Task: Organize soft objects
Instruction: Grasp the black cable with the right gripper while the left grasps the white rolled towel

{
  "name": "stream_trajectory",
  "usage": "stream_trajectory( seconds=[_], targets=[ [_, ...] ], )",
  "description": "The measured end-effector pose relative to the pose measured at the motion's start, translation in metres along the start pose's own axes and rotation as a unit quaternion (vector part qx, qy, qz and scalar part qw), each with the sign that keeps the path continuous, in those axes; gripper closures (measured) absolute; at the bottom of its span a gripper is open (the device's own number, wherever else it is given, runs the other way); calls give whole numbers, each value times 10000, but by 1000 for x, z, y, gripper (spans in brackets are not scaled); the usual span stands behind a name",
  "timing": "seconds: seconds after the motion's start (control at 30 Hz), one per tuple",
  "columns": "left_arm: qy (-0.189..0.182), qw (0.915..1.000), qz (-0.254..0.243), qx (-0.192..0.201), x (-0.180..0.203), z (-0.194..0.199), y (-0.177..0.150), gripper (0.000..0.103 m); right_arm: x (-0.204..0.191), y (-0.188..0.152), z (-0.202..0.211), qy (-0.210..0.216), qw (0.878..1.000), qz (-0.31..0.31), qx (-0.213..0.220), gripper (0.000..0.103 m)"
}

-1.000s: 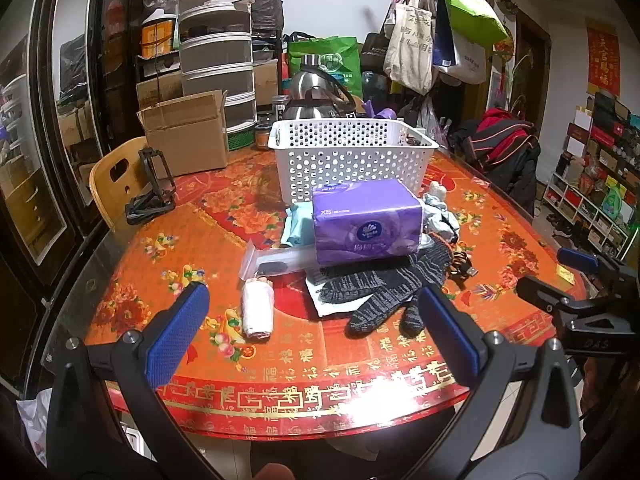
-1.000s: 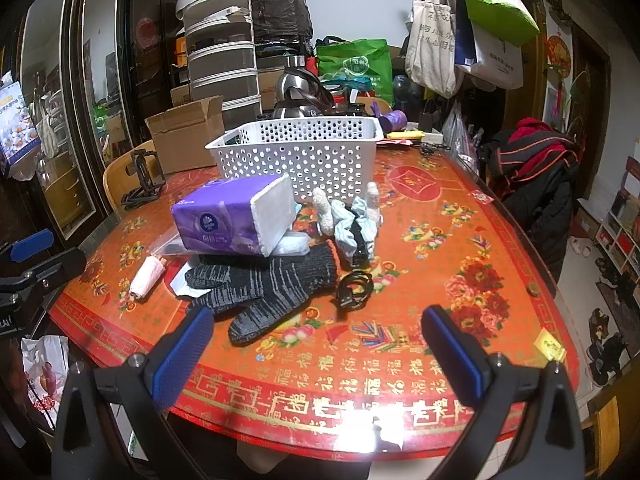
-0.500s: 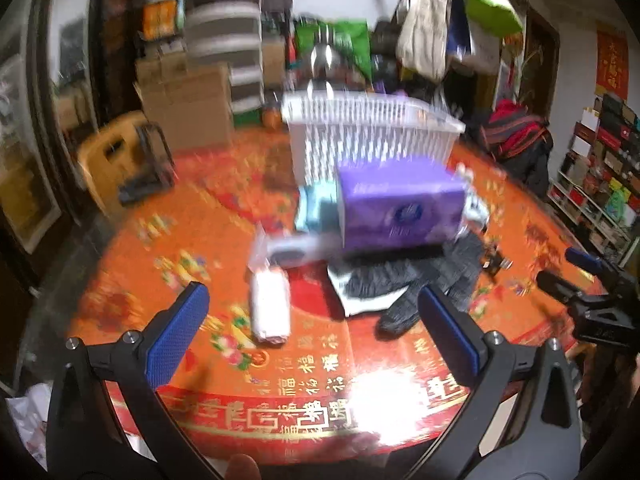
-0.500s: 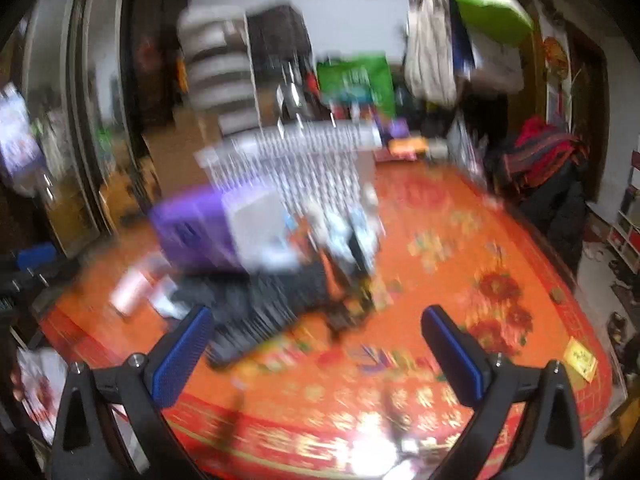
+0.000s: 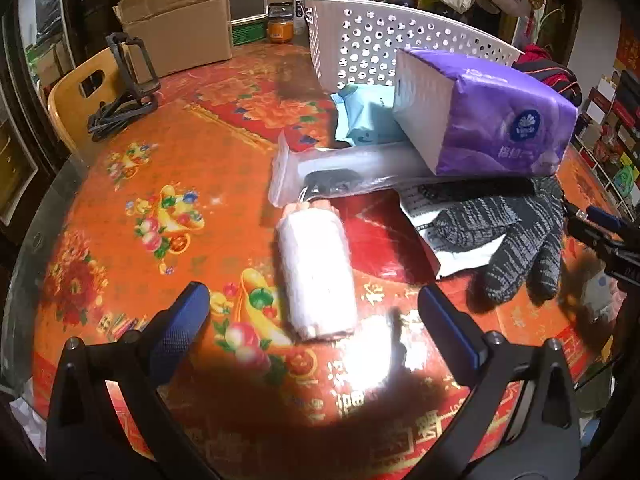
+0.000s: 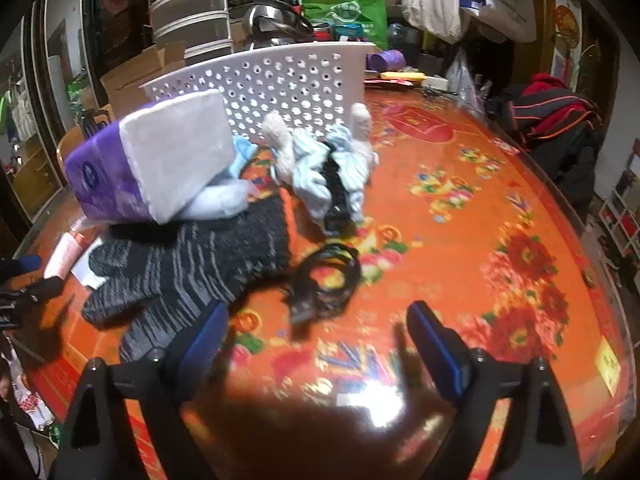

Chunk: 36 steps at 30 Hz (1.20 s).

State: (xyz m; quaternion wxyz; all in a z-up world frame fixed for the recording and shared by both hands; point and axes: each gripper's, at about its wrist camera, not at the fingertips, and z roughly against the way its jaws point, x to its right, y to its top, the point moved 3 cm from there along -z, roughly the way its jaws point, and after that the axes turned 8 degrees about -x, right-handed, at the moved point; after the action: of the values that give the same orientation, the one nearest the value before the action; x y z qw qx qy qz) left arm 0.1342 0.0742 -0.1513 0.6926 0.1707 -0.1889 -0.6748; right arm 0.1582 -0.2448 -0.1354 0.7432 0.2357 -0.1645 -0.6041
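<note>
Left gripper [image 5: 312,320]: jaws wide apart, empty, just short of white rolled cloth [image 5: 316,272] lying on bare red table [image 5: 168,152]; open surface left of roll; purple tissue pack [image 5: 480,116], grey knit gloves [image 5: 516,236] and white perforated basket [image 5: 400,40] crowd the right; right gripper [image 6: 316,336]: jaws apart, just been narrowing, nothing between; black coiled cable [image 6: 324,276] just ahead; clear table to its right up to the edge.

- The purple plastic-wrapped tissue pack [image 5: 492,120] covers part of the clear plastic bag [image 5: 344,176] and the grey knitted gloves' [image 5: 516,236] cuffs.
- The white perforated plastic basket's [image 6: 296,80] inside is hidden.
- The coiled black cable [image 6: 324,276] is blurred.
</note>
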Motion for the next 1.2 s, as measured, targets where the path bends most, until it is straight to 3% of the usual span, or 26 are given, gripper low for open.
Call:
stream_trajectory(
  seconds=[0.03, 0.17, 0.53, 0.67, 0.87, 1.2],
  targets=[
    [-6, 10000, -7, -16, -1, -2, 2, 4, -1, 2, 0, -35, 10000, 24, -35, 14],
    [-169, 9998, -56, -65, 4, -6, 4, 36, -5, 9, -5, -51, 9998, 86, -168, 23],
    [-292, 9995, -110, 45, 7, -10, 12, 57, 6, 18, -17, -118, 9994, 13, -325, 45],
    [-213, 9997, -93, 94, 4, -10, 13, 71, 0, 18, -18, -220, 9990, 199, -349, 55],
    [-433, 9988, -108, 208, 4, -4, 8, 72, -2, 15, -16, -138, 9990, 299, -304, 57],
    [-427, 9969, -231, 613, 14, 26, 11, 72, 2, 18, 5, 78, 9995, 297, -74, 63]
  ],
)
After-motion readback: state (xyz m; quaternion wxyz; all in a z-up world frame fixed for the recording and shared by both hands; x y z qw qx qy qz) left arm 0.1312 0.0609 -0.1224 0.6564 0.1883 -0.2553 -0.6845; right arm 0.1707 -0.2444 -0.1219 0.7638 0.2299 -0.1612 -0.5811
